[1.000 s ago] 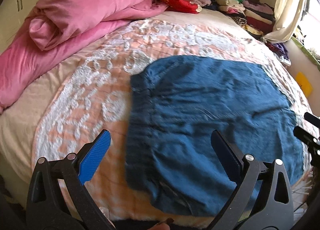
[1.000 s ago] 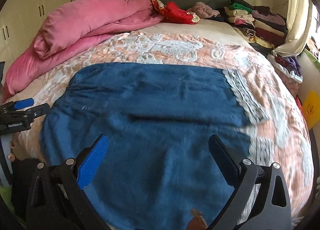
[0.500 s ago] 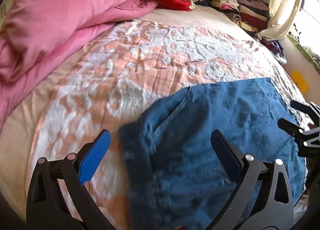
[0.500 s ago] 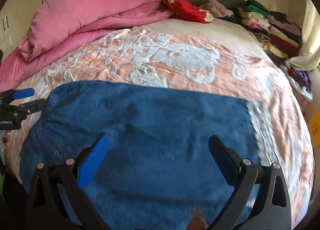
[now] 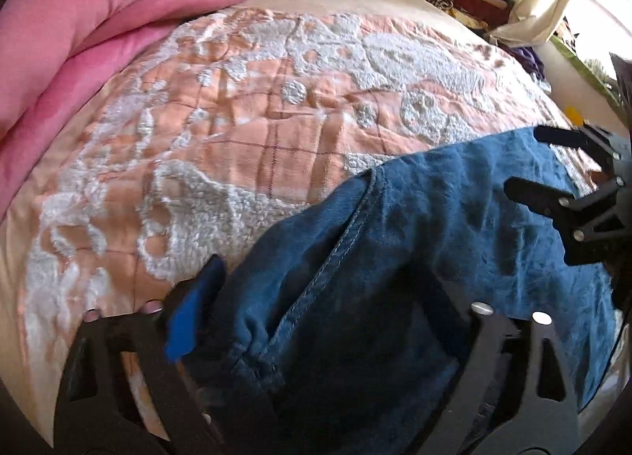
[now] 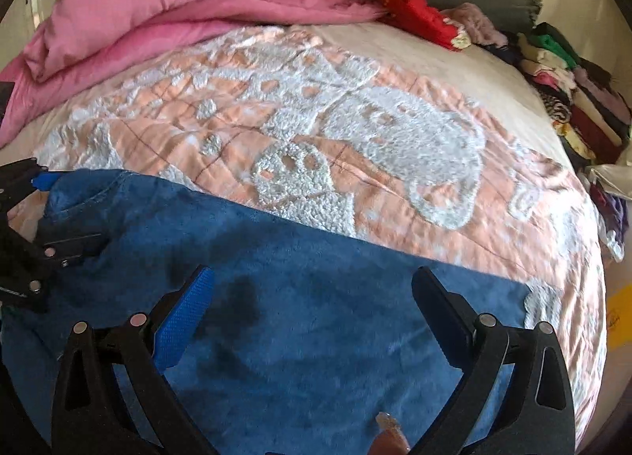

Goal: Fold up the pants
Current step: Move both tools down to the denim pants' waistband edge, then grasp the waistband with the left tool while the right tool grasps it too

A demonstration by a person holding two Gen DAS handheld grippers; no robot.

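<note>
Bedroom with a bed under a peach-and-white quilt (image 6: 355,131), rumpled pink duvet (image 6: 189,8) at the far left, stacked clothes (image 6: 568,91) along the far right. Blue denim pants (image 6: 316,316) spread flat at the near edge, long axis running side to side across both views. Left gripper (image 5: 328,320) over the left end, straddling a stitched seam (image 5: 335,253), jaws closing with bunched denim between them, not yet pinched as far as can be told. Right gripper (image 6: 312,304) hanging over the middle of the cloth, jaws spread wide, nothing gripped. Right end of the pants well off toward the lace-trimmed side, nearer the right gripper. Likely next: right side sliding outward to its own end before lifting both for the fold.
</note>
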